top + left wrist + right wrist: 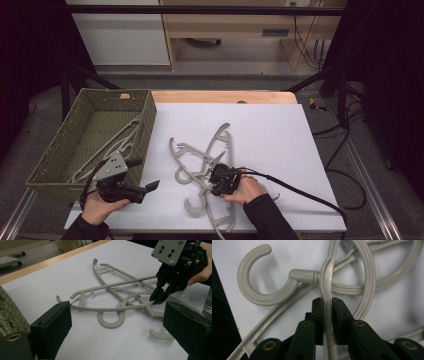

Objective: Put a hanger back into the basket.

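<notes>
right jaws clamped on grey hanger [327, 277] rim, seemingly; left jaws apart near green basket [60, 150]; no legible writing

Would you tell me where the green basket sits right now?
In the high view the green basket stands at the table's left edge, just beyond the left gripper, with grey hangers inside.

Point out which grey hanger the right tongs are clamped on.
The hanger whose arm runs between the right tongs, just below its hook neck; the other tangled hangers lie free.
</notes>
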`<state>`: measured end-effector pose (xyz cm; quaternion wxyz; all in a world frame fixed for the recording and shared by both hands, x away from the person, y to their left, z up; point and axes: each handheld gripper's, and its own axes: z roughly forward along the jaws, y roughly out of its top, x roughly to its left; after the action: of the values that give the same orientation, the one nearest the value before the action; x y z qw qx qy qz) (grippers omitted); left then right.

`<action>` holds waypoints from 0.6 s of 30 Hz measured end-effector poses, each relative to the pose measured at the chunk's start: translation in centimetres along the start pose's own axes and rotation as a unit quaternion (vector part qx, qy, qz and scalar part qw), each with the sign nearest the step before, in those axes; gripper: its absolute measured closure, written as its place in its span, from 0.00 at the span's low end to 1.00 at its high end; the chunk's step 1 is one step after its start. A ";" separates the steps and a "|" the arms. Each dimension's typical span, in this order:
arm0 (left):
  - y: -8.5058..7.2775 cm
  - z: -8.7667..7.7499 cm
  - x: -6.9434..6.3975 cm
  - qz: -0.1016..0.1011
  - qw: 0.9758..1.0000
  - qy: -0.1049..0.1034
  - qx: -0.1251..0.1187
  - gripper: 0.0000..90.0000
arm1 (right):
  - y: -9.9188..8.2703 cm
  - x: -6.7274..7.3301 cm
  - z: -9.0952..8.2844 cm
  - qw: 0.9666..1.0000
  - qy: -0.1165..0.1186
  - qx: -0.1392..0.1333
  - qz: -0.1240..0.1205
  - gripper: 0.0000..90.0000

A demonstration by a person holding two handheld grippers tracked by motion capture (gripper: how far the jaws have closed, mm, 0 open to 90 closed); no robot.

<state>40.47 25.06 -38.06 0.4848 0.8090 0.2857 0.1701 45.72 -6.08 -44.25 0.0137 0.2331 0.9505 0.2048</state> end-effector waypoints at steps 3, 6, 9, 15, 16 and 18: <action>0.0 0.0 0.0 0.001 1.000 0.000 0.001 0.09 | 0.0 0.0 0.6 1.000 0.002 0.002 -0.001 0.87; 0.0 0.0 0.0 0.000 1.000 0.000 0.001 0.09 | 0.0 0.0 1.0 1.000 0.003 0.005 0.001 0.91; -0.1 0.1 0.0 0.000 1.000 0.001 0.001 0.09 | 0.0 0.2 0.5 1.000 0.002 -0.013 -0.009 0.92; 0.0 0.0 0.0 0.001 1.000 0.001 0.000 0.09 | -0.2 0.1 -0.8 0.999 0.005 -0.039 -0.013 0.92; 0.0 -0.1 0.0 0.001 1.000 0.002 0.000 0.09 | -0.2 0.2 -1.0 0.999 0.009 -0.045 -0.014 0.92; 0.0 -0.1 0.1 0.002 1.000 0.002 0.000 0.09 | -0.3 0.3 -1.5 0.998 0.013 -0.052 -0.022 0.92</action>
<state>40.44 25.18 -37.98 0.4839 0.8091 0.2849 0.1733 45.14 -6.74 -42.93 0.0183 0.2081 0.9437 0.2566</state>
